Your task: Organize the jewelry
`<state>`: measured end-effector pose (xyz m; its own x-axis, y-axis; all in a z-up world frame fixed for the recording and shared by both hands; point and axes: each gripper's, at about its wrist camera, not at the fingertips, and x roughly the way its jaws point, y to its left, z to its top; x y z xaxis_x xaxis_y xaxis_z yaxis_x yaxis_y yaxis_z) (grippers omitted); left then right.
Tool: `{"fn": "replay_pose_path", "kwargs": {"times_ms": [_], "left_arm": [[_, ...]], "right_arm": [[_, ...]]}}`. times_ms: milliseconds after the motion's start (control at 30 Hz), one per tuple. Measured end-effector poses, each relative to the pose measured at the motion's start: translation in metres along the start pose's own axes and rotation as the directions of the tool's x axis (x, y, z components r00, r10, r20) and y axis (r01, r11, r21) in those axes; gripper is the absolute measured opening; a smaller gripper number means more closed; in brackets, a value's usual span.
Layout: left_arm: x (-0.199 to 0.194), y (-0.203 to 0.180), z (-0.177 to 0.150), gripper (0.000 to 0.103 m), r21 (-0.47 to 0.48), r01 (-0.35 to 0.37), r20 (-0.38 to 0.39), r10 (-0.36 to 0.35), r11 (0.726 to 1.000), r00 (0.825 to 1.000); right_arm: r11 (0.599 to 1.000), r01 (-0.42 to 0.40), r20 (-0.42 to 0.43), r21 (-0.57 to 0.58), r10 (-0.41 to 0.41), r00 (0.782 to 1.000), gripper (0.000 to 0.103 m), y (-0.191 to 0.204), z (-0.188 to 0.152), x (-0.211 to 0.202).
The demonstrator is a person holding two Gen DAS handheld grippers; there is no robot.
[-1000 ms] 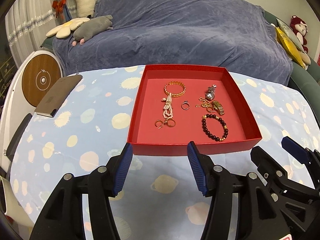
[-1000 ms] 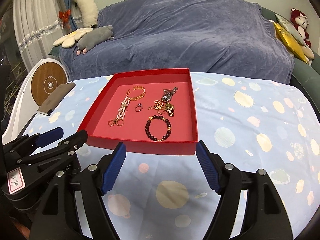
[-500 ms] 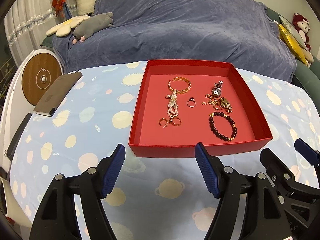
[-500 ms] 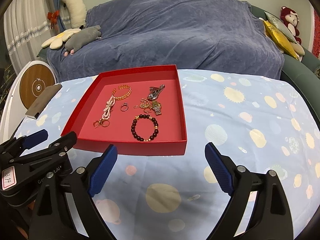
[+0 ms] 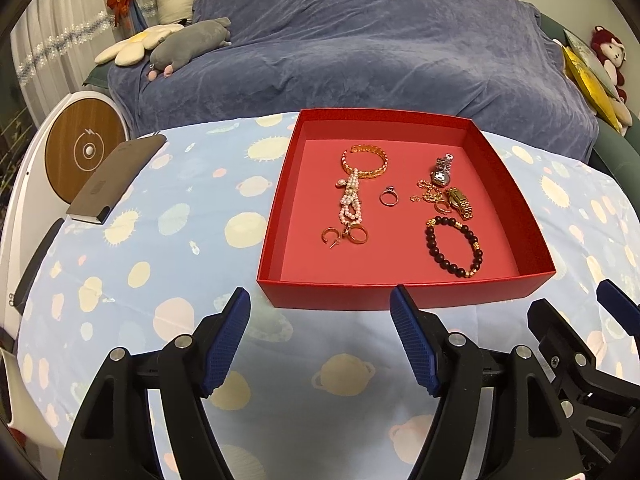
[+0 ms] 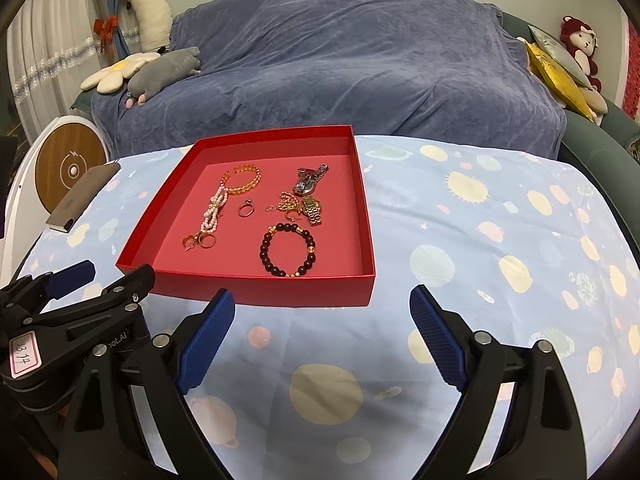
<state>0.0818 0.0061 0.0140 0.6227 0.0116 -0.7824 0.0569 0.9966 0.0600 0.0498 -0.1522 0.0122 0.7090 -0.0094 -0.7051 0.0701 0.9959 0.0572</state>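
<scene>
Inside, red box (image 5: 404,294) on tablecloth (image 5: 168,264) held bangle (image 5: 365,160), pearls (image 5: 351,204), ring (image 5: 389,197), watches (image 5: 442,170), bead bracelet (image 5: 454,246). Left gripper (image 5: 320,344) & right gripper (image 6: 320,340) hovered just before box, both spread wide, w/ nothing gripped.

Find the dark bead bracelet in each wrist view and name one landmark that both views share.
Left wrist view: the bead bracelet lies in the near right part of the red tray, right of centre in the picture.
Right wrist view: the bead bracelet lies near the tray's front wall, left of centre in the picture.
Shared landmark: the gold watch just beyond the bracelet.
</scene>
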Motion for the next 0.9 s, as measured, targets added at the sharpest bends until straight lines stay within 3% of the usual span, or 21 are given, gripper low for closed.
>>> {"fn": "replay_pose_path", "kwargs": {"times_ms": [900], "left_arm": [[-0.0016,-0.0015,-0.0009,0.069,0.007,-0.013,0.003,0.013,1.000,1.000]], "right_arm": [[1.000,0.001,-0.001,0.000,-0.001,1.000,0.087,0.0008,0.0007,-0.0009]]}}
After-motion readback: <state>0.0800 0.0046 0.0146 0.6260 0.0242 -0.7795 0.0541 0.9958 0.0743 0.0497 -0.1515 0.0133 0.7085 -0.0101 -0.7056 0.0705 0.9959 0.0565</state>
